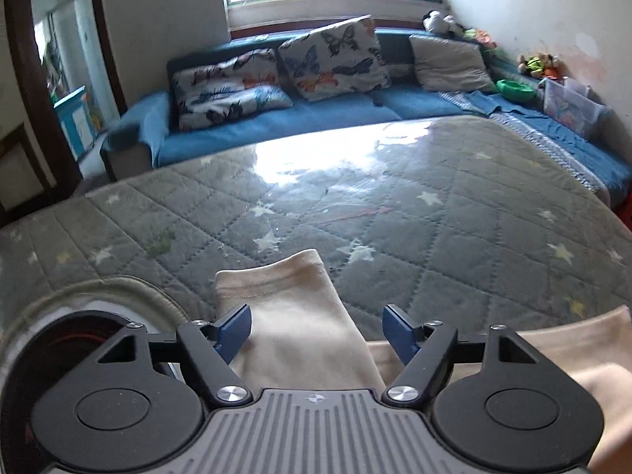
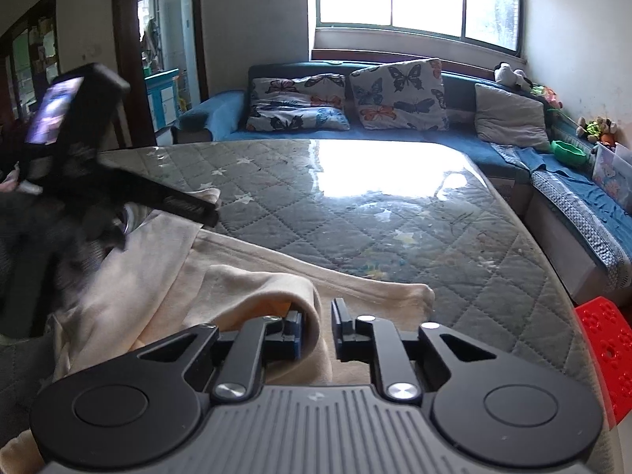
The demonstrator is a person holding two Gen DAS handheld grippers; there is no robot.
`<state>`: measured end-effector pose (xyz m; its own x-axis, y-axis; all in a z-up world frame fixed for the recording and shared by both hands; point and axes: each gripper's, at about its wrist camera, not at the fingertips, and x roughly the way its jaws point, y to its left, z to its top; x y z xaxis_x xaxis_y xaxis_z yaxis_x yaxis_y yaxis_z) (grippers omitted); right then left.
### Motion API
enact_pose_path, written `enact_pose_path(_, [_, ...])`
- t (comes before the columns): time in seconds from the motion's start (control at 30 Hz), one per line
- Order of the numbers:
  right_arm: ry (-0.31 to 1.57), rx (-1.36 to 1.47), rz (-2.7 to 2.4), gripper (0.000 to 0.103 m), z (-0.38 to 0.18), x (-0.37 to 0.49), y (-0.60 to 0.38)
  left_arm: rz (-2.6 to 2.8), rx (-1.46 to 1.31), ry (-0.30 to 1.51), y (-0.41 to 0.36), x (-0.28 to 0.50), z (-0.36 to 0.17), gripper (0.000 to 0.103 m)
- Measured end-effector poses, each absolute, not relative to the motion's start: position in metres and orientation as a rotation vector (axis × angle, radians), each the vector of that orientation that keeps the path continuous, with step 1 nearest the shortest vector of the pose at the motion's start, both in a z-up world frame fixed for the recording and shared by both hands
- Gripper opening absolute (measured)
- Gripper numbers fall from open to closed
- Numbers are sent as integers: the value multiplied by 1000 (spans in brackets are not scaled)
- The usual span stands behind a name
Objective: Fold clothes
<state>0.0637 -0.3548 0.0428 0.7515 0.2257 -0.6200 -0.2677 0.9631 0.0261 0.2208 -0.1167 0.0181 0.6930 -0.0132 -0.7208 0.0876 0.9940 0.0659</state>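
Note:
A cream garment lies on the grey quilted table top, one sleeve stretching away from the camera. My left gripper is open, its blue pads either side of that sleeve, a little above it. In the right wrist view the garment lies across the near left of the table. My right gripper is narrowly open, with a folded cream edge draped between its jaws against the left pad. The left gripper shows blurred at the left, over the garment.
A blue corner sofa with butterfly cushions runs behind and to the right of the table. A green bowl, a clear box and toys sit on its right. A red stool stands at the table's right edge. A doorway is at far left.

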Motion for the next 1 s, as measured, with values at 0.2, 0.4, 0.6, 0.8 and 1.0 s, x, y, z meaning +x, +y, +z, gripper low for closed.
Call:
enact_pose_path(0.2, [668,-101,308,24,40,69,-350,-72,88,790,-108,227,16,38])
enact_pose_path(0.4, [648,-70,280,8,44,60,-358,-74,49,763,-92,221,23,10])
enact_pose_path(0.6, [610,-28,230,6,55,41,-375,-38,-28,669,-59,181,56,10])
enact_pose_path(0.8, [568,14,175,6,67,17,-394,14,-107,577,-12,125,93,9])
enact_pose_path(1.0, [513,60,92,6,84,-25,-427,98,-153,495,43,57,116,9])
